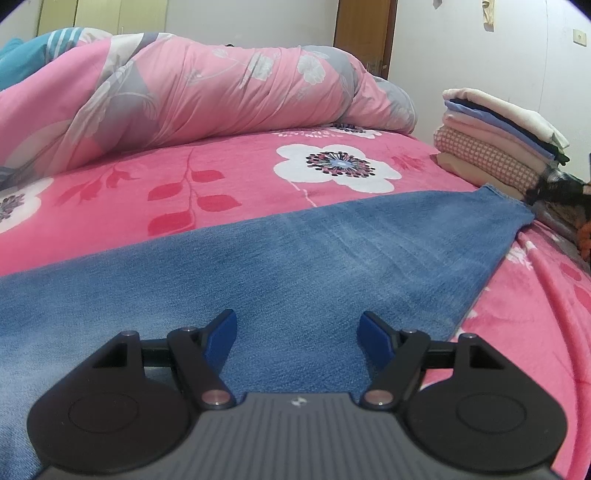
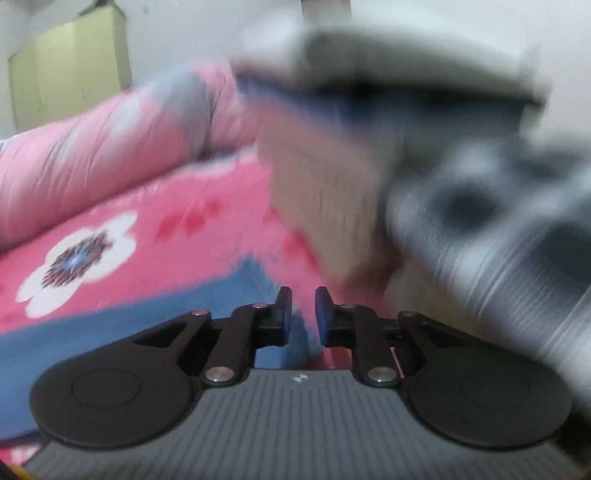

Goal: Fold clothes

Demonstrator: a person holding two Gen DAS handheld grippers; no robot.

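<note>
Denim spread flat on a pink flowered bed.

The left gripper [image 1: 297, 330] hovers over the jeans [image 1: 280, 266], jaws spread wide and empty. The right gripper [image 2: 303, 314], slightly parted with nothing between, sits past the denim's corner, a blurred stack of folded clothes [image 2: 369, 147] just ahead.

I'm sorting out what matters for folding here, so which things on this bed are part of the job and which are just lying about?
Part of the job:
- blue denim garment, spread flat
- stack of folded clothes
- left hand-held gripper, open above the denim
- right hand-held gripper, slightly open, holding nothing

Just lying about:
- pink floral quilt, bunched up
- pink flowered bedspread
- wooden door
</note>
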